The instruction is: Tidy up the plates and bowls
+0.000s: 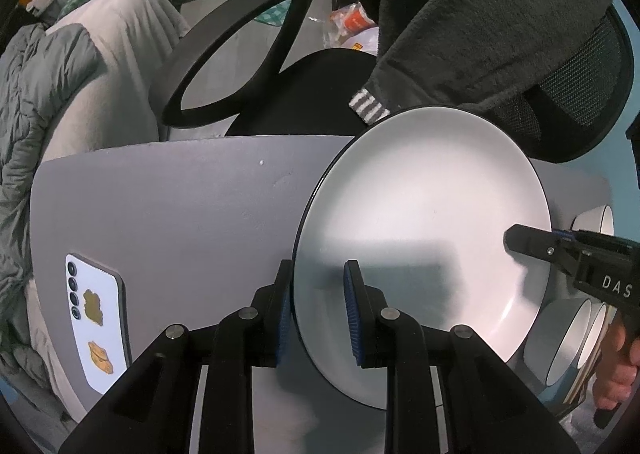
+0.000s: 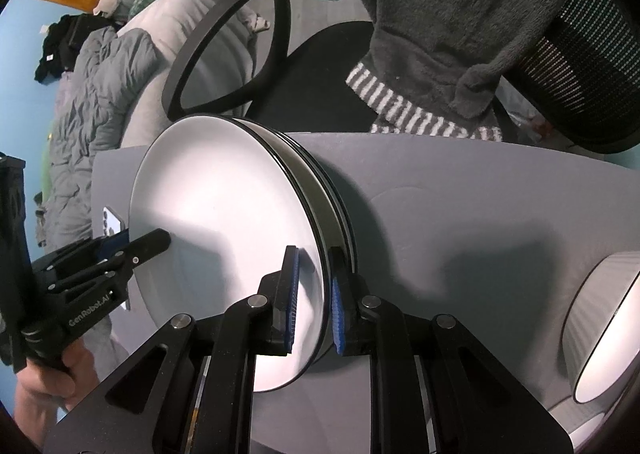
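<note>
White plate [image 1: 424, 230] tops a plate stack [image 2: 320, 189] on the grey table [image 1: 180, 205] | left gripper [image 1: 316, 310] straddles its left rim, fingers narrow, contact unclear | right gripper [image 2: 314, 304] likewise at the right rim | bowls [image 1: 568, 342] near right | phone [image 1: 94, 320] far left
</note>
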`<state>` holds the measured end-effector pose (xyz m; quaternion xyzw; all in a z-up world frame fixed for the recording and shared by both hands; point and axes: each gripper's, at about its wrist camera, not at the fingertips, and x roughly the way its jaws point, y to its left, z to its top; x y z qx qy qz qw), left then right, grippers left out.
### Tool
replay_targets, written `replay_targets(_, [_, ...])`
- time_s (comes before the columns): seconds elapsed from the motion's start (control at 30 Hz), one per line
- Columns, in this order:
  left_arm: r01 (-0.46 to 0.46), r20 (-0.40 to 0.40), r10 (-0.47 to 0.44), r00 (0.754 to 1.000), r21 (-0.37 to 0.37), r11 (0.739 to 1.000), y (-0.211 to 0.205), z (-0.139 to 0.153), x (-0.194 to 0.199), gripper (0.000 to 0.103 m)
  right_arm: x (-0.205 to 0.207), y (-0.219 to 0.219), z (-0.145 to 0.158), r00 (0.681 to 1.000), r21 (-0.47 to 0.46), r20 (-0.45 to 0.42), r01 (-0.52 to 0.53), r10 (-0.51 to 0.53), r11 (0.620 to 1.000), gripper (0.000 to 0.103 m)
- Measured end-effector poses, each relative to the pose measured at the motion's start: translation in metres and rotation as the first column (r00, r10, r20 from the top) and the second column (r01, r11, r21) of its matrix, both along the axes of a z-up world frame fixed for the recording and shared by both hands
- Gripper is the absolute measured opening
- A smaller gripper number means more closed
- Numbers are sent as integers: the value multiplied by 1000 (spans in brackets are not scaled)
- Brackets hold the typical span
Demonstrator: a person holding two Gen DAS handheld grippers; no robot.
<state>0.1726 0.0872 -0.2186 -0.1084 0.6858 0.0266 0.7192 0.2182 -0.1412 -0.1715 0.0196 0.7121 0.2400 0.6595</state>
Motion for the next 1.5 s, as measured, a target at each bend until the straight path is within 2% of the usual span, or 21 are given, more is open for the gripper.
replay_targets(0.23, [11, 17, -11, 1000, 4, 1000, 0, 5, -2, 26, 0, 4, 3, 999, -4, -36, 6, -7, 1000, 29])
replay_targets(0.3, [12, 24, -12, 1000, 4, 1000, 2, 9, -3, 30, 0, 4, 4, 999, -13, -42, 10, -11, 1000, 32])
replay_targets(0.43, [1, 50, -1, 999, 8, 1000, 6, 18, -10, 39, -2, 7, 7, 999, -50, -52, 15, -17, 999, 33])
replay_targets(0.6, [-16, 72, 16, 997, -2, 1000, 12, 32, -22, 40, -7, 9, 14, 999, -93, -28, 23, -26, 995, 36])
replay_targets(0.73, [-29, 108, 29, 994, -7, 1000, 14, 46, -33, 47, -13, 9, 19, 999, -113, -6, 42, -43, 993, 37])
replay_targets(0.77, [-30, 114, 31, 993, -6, 1000, 14, 49, -35, 47, -15, 9, 21, 999, -127, 8, 44, -44, 991, 39])
replay_targets(0.8, [-32, 118, 32, 992, -8, 999, 14, 51, -38, 47, -15, 9, 22, 999, -143, 23, 44, -41, 989, 48])
replay_targets(0.87, [-32, 126, 34, 991, -15, 999, 14, 56, -43, 47, -18, 9, 25, 997, -158, 60, 46, -37, 986, 52])
replay_targets(1.1, [-29, 161, 32, 986, -19, 999, 10, 76, -67, 47, -35, 7, 46, 989, -183, 146, 59, -32, 981, 53])
replay_targets(1.2, [-26, 188, 28, 982, -15, 1000, 8, 88, -78, 62, -50, 5, 61, 979, -209, 204, 65, -22, 976, 58])
replay_targets(1.4, [-14, 228, 23, 973, -41, 999, 0, 108, -99, 63, -80, -2, 88, 960, -213, 280, 88, -25, 973, 63])
replay_targets(1.5, [13, 249, -9, 968, -15, 1000, -7, 118, -107, 64, -94, -8, 100, 951, -217, 307, 104, -33, 971, 64])
